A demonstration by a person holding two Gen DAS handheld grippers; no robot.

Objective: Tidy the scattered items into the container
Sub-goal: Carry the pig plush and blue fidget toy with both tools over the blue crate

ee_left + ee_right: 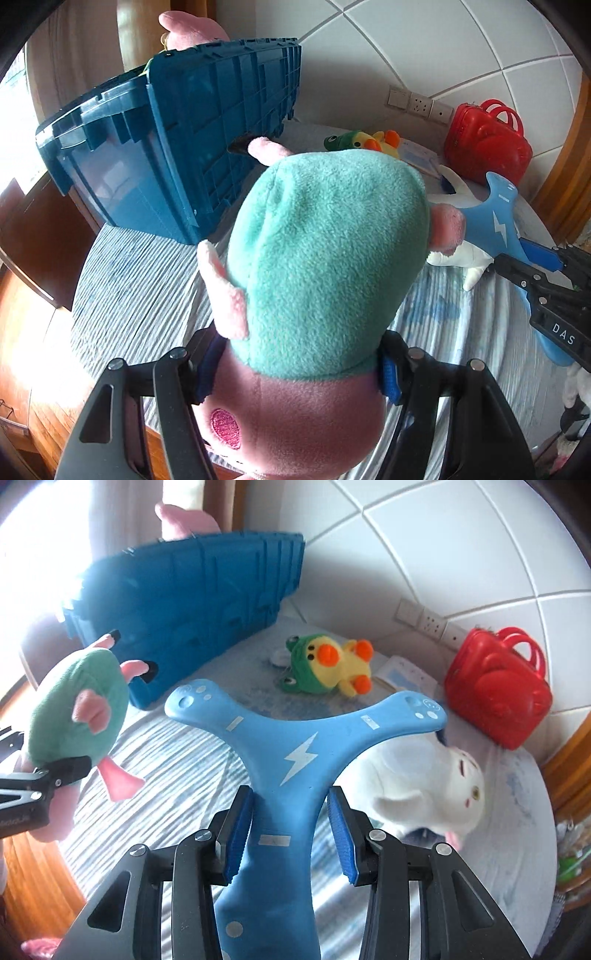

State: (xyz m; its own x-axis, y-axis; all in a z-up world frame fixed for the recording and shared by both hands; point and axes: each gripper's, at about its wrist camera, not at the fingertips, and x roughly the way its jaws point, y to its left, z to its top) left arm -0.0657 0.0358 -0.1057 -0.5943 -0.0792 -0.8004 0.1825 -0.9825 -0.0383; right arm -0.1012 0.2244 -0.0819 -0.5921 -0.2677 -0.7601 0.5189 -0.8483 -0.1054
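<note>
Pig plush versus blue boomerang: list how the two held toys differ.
The pig plush is soft, fleecy and rounded, green-dressed with a pink body; the blue boomerang is flat, smooth and three-armed, marked with a white lightning bolt. The plush bulges out of the left tool; the boomerang is a thin arm between the right tool's pads. Both are gripped above the striped cloth, near the blue crate.

Both looking along gripper fingers toward the blue container [173, 140] from near, left wrist view close off its long side, right wrist view further right of it, sharing container [192, 602], red bag [487, 142] and duck plush [332, 664].
</note>
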